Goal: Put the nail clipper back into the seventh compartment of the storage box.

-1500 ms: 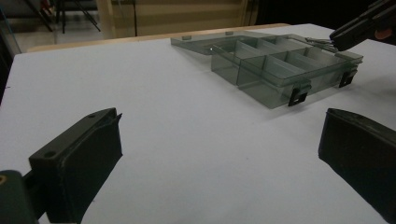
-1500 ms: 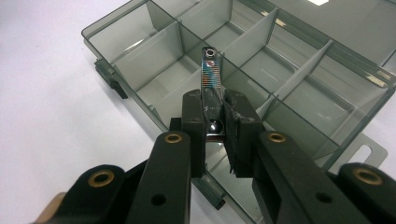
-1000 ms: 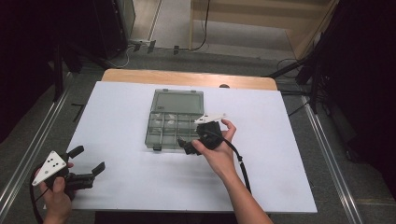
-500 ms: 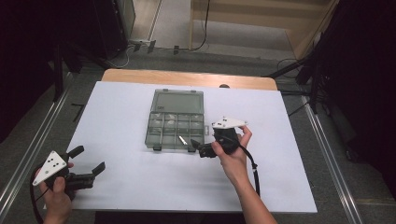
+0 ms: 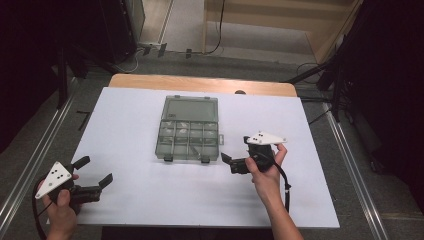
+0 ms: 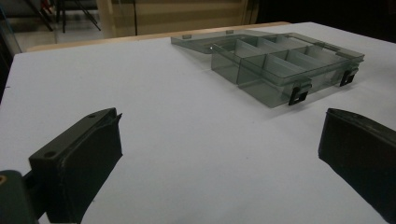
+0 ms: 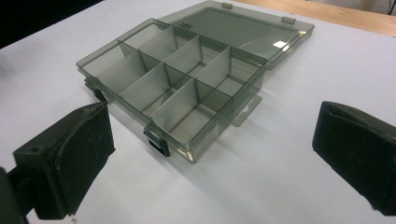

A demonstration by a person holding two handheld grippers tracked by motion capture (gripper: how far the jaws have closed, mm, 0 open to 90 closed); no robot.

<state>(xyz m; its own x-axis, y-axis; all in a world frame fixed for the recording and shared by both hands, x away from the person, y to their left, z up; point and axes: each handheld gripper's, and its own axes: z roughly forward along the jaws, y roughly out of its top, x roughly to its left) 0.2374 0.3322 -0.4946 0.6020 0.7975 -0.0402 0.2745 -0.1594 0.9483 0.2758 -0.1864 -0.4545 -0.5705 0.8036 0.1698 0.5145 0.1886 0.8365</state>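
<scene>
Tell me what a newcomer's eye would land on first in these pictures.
First comes the smoky clear compartment box in the middle of the white table, its lid laid open flat behind it and its dividers plain in the right gripper view. Next, the right gripper beside the box's near right corner, jaws open and apart from it. Last, the left gripper at the table's near left corner, jaws wide open.

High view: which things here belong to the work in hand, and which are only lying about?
Belong to the work:
- organizer box, lid open, on the table
- right gripper, open, just right of the box
- left gripper, open, at the near left corner

Lying about:
- cables on the floor beyond the table
- stand legs at the far right
</scene>
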